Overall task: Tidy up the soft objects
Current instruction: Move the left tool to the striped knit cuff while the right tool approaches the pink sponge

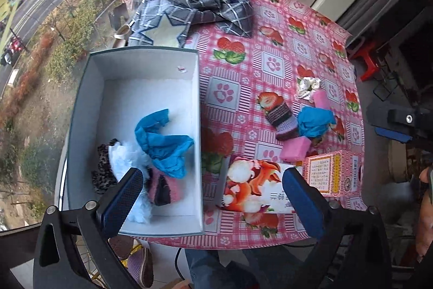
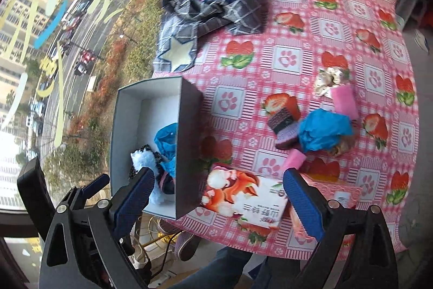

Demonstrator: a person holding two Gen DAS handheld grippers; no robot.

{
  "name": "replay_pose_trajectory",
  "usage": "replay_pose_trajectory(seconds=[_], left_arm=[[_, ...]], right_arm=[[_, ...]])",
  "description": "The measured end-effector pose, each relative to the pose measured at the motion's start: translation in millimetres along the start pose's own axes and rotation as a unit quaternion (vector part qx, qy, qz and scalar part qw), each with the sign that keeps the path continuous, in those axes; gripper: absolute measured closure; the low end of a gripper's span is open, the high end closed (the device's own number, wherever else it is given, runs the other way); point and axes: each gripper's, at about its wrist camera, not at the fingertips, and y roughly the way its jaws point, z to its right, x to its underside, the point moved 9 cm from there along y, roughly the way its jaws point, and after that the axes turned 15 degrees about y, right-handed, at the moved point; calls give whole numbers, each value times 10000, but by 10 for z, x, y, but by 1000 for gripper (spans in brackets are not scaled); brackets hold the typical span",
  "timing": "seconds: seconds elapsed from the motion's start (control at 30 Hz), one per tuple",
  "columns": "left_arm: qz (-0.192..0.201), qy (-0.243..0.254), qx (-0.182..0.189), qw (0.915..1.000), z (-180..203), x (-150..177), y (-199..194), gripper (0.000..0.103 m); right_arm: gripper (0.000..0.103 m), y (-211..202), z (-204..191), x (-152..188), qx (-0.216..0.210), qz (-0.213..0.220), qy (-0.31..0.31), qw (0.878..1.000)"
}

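A white box point(image 1: 189, 104) stands at the table's left edge. It holds a blue cloth point(image 1: 162, 142), a white fluffy piece point(image 1: 121, 156), a leopard scrunchie point(image 1: 102, 172) and a pink-and-black item point(image 1: 165, 188). My left gripper point(image 1: 213, 202) hovers open over the box's near right corner, with nothing held. My right gripper point(image 2: 219, 202) is also open and empty, above the box wall point(image 2: 186, 148) and a tissue pack point(image 2: 243, 191). On the cloth to the right lie a second blue cloth point(image 2: 324, 132), a knitted striped piece point(image 2: 284, 126), two pink sponges point(image 2: 295, 159) point(image 2: 345, 102) and a pale scrunchie point(image 2: 331, 80).
A plaid cloth pile point(image 1: 205, 2) lies at the table's far left, by the window. A pink printed carton point(image 1: 333, 172) sits beside the tissue pack point(image 1: 257, 186) at the near edge. A person's trouser legs point(image 1: 205, 267) are below the table edge, and a red stool point(image 1: 365, 61) stands at the right.
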Motion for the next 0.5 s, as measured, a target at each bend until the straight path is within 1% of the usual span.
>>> replay_pose_trajectory(seconds=[0.07, 0.17, 0.3, 0.4, 0.5], left_arm=[[-241, -49, 284, 9993, 148, -85, 145, 0], [-562, -199, 655, 9961, 335, -243, 395, 0], [-979, -296, 775, 9917, 551, -474, 807, 0], [-1326, -569, 933, 9851, 723, -593, 1157, 0], [-1599, -847, 989, 9785, 851, -677, 1473, 0]], right_arm=[[6, -130, 314, -83, 8, 95, 375, 9993], [6, -299, 827, -170, 25, 249, 947, 9952], [6, -431, 1462, -189, 79, 399, 1608, 9861], [6, -408, 1843, -117, 107, 309, 1988, 9795], [6, -362, 2148, -26, 197, 196, 2179, 9756]])
